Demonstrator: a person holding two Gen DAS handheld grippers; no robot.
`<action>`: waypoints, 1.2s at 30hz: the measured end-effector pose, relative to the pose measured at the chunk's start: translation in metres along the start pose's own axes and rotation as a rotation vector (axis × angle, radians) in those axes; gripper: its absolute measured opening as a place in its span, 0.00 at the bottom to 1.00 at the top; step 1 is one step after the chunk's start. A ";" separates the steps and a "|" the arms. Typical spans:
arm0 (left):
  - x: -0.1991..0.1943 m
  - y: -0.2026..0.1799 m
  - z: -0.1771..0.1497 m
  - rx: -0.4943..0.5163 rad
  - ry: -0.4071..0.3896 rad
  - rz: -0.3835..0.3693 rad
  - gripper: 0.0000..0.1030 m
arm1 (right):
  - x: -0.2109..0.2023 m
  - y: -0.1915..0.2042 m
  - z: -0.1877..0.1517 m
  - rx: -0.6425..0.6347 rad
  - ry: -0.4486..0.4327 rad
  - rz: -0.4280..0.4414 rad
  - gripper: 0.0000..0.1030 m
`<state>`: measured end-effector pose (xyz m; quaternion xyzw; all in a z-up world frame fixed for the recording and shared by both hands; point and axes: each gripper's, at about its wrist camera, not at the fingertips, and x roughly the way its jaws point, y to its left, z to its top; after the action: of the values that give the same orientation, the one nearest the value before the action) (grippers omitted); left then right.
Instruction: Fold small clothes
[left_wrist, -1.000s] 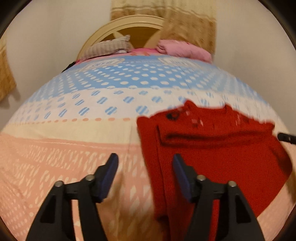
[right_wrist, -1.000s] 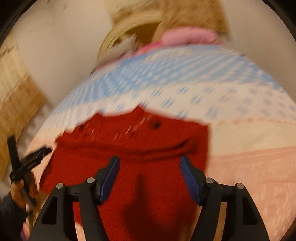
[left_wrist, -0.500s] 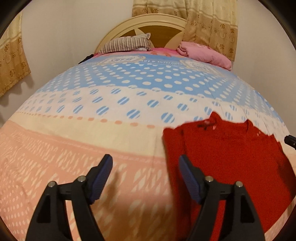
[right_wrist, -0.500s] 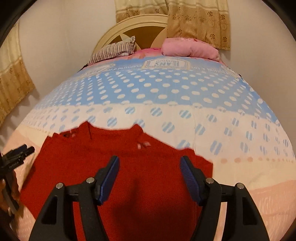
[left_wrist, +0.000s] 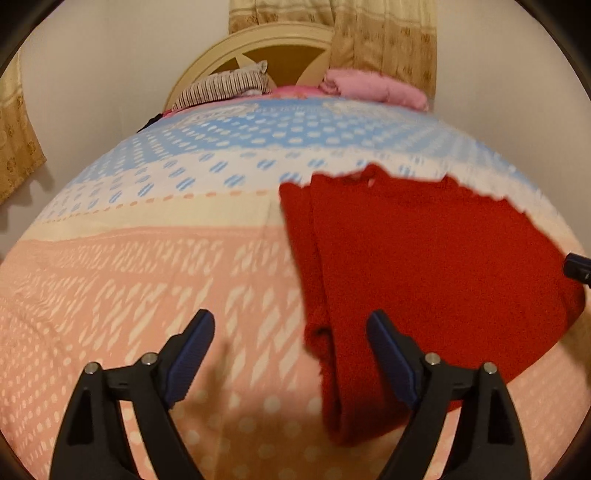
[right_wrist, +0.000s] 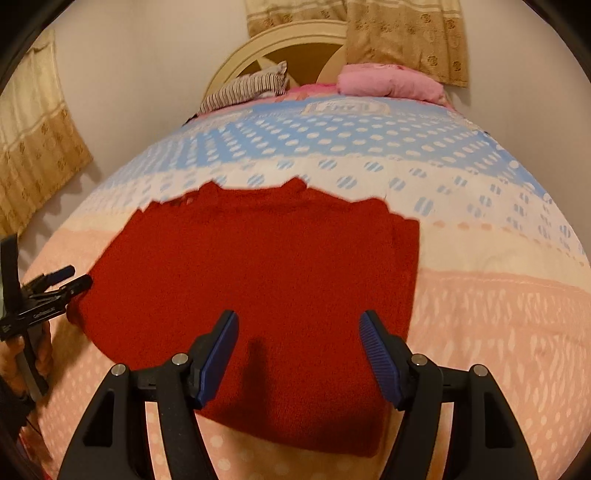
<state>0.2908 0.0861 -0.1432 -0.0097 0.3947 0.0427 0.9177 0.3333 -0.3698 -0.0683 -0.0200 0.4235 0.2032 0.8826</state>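
Nearest the left wrist camera, the left gripper hangs over the bed with its jaws wide; they have just been opening, and nothing is gripped, though the left edge of the red sweater shows between the tips, lying on the bedspread beneath them. The right gripper hangs over the near hem of that sweater, jaws released at a moderate gap and clasping nothing. In the right wrist view the left gripper appears at the picture's left edge beside the sweater's side, held by a hand. The sweater lies flat across the bed's peach and cream bands, one side doubled inward. Farther off are a striped pillow and a pink pillow against the headboard, with curtains behind.
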 end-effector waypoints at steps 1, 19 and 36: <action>0.001 0.003 -0.001 -0.010 0.001 0.002 0.86 | 0.004 -0.002 -0.004 0.015 0.015 -0.004 0.67; 0.010 0.025 -0.017 -0.104 0.084 0.015 0.99 | 0.006 0.038 -0.007 -0.092 0.015 -0.072 0.67; 0.015 0.031 -0.020 -0.149 0.108 -0.020 1.00 | 0.076 0.130 0.022 -0.181 0.074 -0.020 0.74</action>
<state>0.2838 0.1172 -0.1672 -0.0841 0.4391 0.0621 0.8924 0.3430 -0.2203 -0.0940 -0.1115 0.4356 0.2311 0.8628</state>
